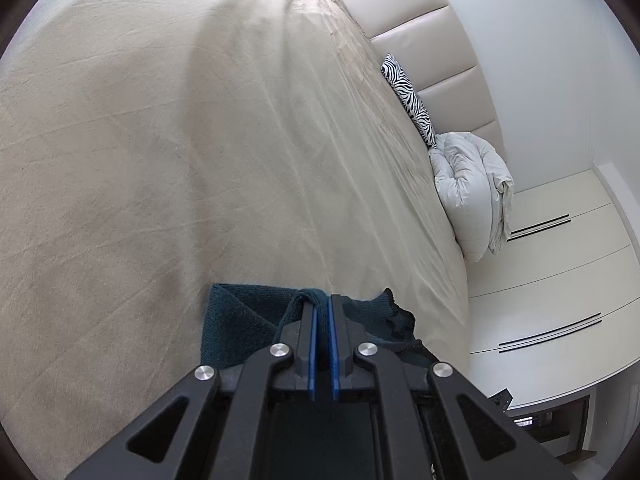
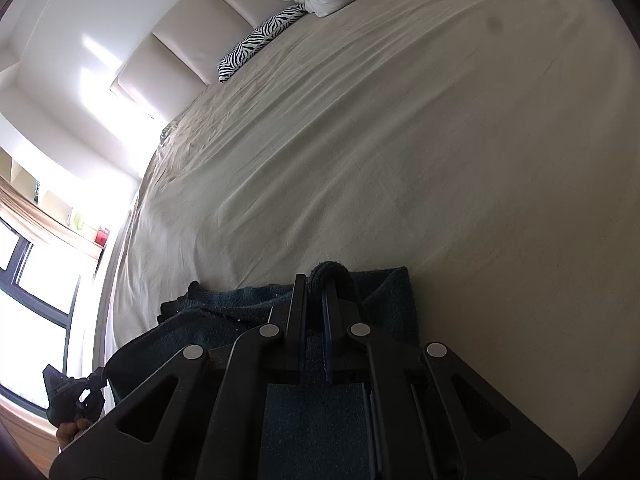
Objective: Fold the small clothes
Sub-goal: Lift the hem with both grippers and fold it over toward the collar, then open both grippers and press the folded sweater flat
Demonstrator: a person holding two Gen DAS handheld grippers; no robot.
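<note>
Teal cloth is pinched by left gripper and right gripper above the bed; the fold is judged half done.

Both grippers were matte black plastic linkages, each with 4 round silver pivot caps and triangular cut-outs. The left gripper carried bright blue finger pads; the right gripper had darker pads.
</note>
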